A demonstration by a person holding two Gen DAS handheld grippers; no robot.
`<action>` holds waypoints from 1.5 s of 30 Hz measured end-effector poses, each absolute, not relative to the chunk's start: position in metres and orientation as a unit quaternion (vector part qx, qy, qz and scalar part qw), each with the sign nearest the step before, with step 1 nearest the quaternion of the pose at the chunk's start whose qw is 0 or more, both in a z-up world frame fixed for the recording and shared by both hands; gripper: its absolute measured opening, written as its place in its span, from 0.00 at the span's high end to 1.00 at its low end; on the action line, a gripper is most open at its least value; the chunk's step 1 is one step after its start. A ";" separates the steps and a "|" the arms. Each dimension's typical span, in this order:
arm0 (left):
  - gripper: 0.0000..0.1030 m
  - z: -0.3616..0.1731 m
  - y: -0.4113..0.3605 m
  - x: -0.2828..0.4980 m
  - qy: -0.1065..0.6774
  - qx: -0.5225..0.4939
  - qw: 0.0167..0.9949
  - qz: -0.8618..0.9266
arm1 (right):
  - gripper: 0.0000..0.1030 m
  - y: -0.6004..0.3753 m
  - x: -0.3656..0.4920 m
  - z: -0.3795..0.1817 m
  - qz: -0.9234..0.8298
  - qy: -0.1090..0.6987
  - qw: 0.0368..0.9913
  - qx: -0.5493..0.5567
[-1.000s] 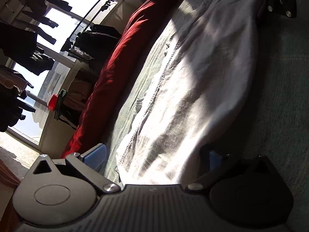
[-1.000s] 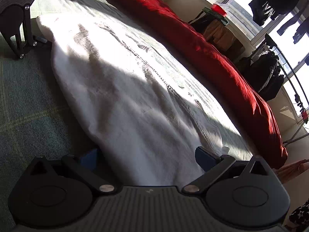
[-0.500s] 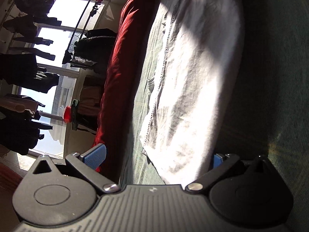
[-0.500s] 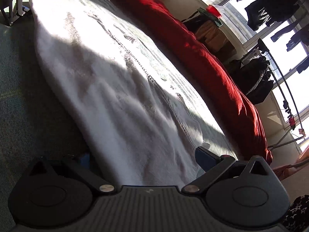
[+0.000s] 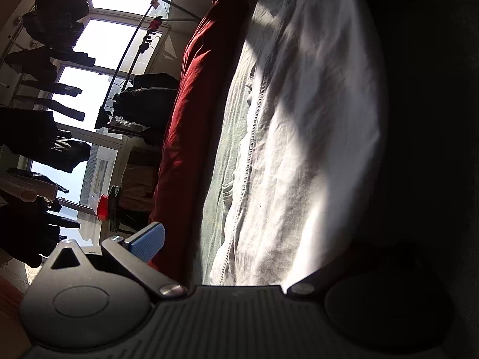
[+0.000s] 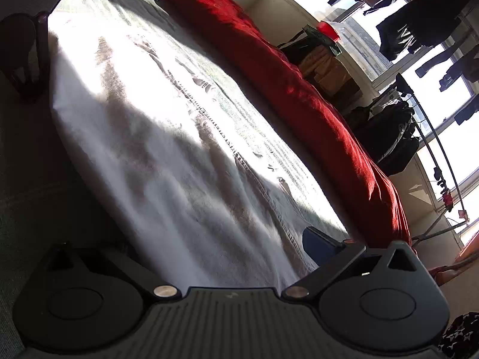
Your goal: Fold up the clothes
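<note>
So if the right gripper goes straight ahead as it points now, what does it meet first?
Probably the white garment, already lying between the right gripper's open jaws; beyond it, likely the left gripper.

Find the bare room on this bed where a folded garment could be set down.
Bare green bedcover lies on the garment's side away from the window, in shadow. The strip between the garment and the red duvet is narrow. Both ends are crowded by the left gripper and right gripper.

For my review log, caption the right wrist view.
Right gripper with open jaws straddling the end of a white garment spread on a green bed cover.
</note>
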State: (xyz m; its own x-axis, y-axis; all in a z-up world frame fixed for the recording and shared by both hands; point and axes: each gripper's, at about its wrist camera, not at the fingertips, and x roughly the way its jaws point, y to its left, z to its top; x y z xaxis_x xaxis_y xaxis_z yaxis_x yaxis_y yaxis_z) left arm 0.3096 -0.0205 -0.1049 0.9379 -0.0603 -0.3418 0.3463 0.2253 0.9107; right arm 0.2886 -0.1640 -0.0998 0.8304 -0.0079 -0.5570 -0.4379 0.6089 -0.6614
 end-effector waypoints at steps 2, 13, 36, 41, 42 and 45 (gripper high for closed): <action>0.00 -0.106 -0.006 0.309 0.125 0.608 0.776 -0.112 | 0.00 -0.180 0.285 -0.103 0.110 0.266 0.854 -0.433; 0.00 -0.105 -0.014 0.323 0.136 0.583 0.794 -0.106 | 0.00 -0.170 0.295 -0.112 0.103 0.219 0.850 -0.467; 0.51 -0.114 -0.021 0.326 0.158 0.551 0.812 -0.114 | 0.34 -0.154 0.302 -0.120 0.097 0.224 0.838 -0.488; 0.85 -0.119 -0.019 0.315 0.168 0.558 0.802 -0.131 | 0.74 -0.152 0.301 -0.122 0.120 0.247 0.832 -0.482; 0.86 -0.119 -0.018 0.314 0.168 0.554 0.805 -0.131 | 0.75 -0.152 0.299 -0.121 0.119 0.248 0.833 -0.480; 0.91 -0.109 -0.016 0.313 0.165 0.544 0.813 -0.129 | 0.82 -0.153 0.298 -0.115 0.123 0.253 0.839 -0.465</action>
State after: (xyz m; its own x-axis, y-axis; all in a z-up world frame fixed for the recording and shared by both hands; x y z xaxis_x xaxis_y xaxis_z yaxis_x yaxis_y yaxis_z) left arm 0.3131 -0.0161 -0.1094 0.9126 -0.0297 -0.4078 0.3883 0.3754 0.8416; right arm 0.2984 -0.1533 -0.1153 0.8419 -0.0283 -0.5389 -0.4421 0.5365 -0.7188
